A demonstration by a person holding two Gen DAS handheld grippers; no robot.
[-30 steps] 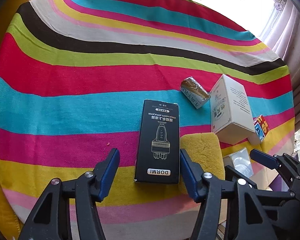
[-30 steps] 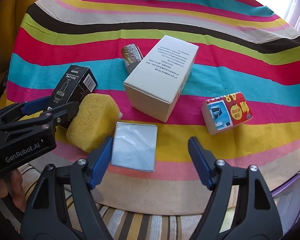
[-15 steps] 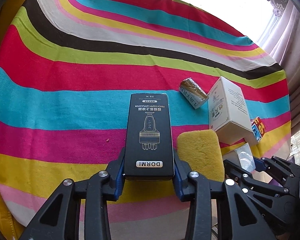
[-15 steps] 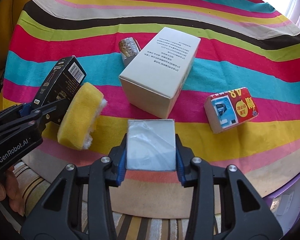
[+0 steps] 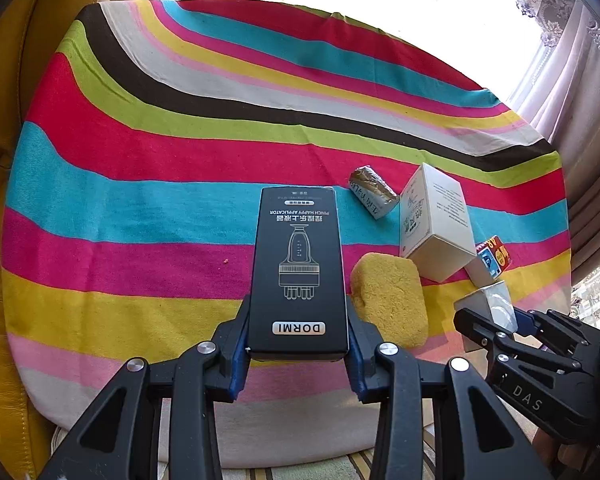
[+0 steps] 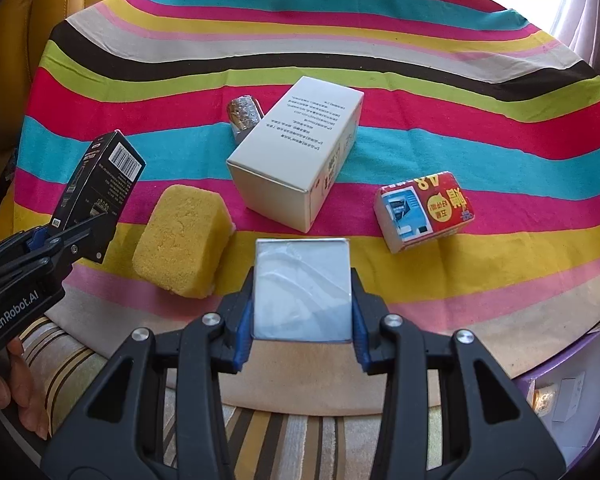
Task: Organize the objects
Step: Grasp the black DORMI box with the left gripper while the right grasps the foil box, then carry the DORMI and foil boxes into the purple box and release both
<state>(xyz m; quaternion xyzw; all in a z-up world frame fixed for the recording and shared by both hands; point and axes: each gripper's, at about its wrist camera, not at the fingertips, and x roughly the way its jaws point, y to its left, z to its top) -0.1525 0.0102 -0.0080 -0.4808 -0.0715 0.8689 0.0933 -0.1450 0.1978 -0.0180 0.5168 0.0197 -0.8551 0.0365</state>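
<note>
My left gripper (image 5: 298, 354) is shut on a black DORMI box (image 5: 298, 272), held by its near end and lifted off the striped cloth; the same box (image 6: 100, 184) shows tilted up at the left of the right wrist view. My right gripper (image 6: 302, 330) is shut on a small silvery plastic-wrapped box (image 6: 302, 288), also raised; it appears at the right of the left wrist view (image 5: 496, 306). On the cloth lie a yellow sponge (image 6: 182, 238), a white carton (image 6: 296, 156), a foil-wrapped roll (image 6: 244, 114) and a red-and-blue packet (image 6: 424, 210).
A round table under a striped cloth (image 5: 180, 152) holds everything. A yellow chair (image 5: 4, 128) stands to the left, curtains (image 5: 580, 92) at the right. A hand (image 6: 16, 392) grips the left tool. A purple container (image 6: 572, 396) sits low at the right.
Both grippers closed from open: the left onto the black box, the right onto the silvery box. Both boxes have since been lifted off the cloth, the black one tilting up.
</note>
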